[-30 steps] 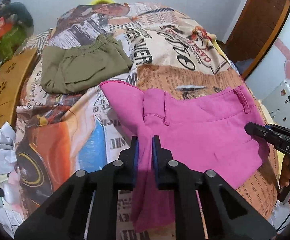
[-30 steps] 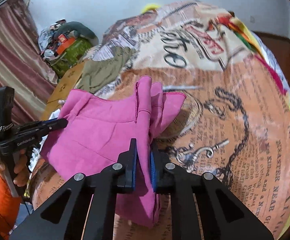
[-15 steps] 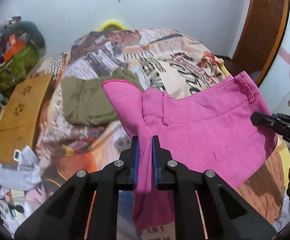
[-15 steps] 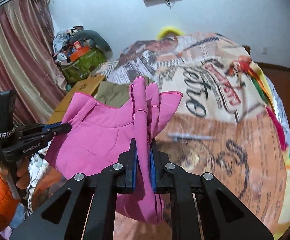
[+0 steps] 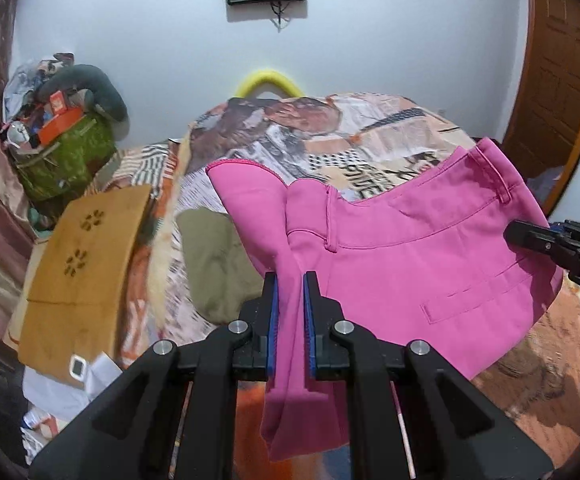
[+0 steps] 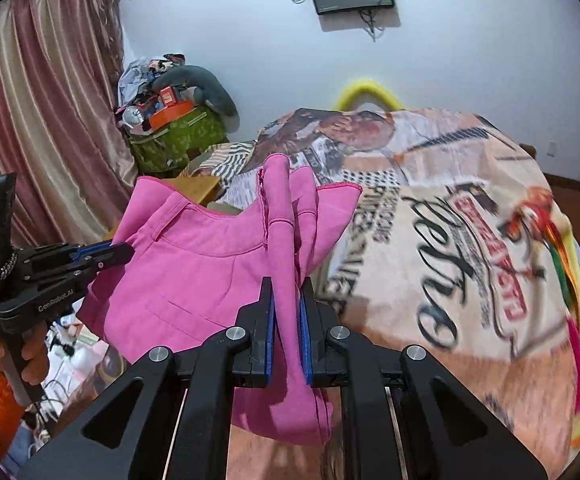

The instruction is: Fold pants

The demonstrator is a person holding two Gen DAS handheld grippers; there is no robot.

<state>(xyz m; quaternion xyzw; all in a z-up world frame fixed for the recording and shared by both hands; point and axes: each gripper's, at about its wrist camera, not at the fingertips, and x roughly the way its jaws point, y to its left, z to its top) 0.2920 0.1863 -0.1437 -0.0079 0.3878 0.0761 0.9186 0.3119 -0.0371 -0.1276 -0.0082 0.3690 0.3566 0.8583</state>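
Pink pants (image 5: pixel 410 256) hang in the air above the bed, stretched between my two grippers. My left gripper (image 5: pixel 290 280) is shut on one bunched end of the waistband. My right gripper (image 6: pixel 286 288) is shut on the other bunched end of the pink pants (image 6: pixel 194 264). The right gripper also shows at the right edge of the left wrist view (image 5: pixel 530 236), and the left gripper shows at the left of the right wrist view (image 6: pixel 122 250). The lower part of the pants hangs below the fingers, out of sight.
The bed (image 6: pixel 450 240) has a newspaper-print cover. Folded olive pants (image 5: pixel 218 264) lie on it at the left. A wooden board (image 5: pixel 86 264) leans beside the bed. A green bag with clutter (image 5: pixel 62 152) stands in the corner. A door (image 5: pixel 562 88) is at right.
Both grippers have lifted the pink pants off the bed and raised them. The views now tilt up toward the wall and the screen on it.
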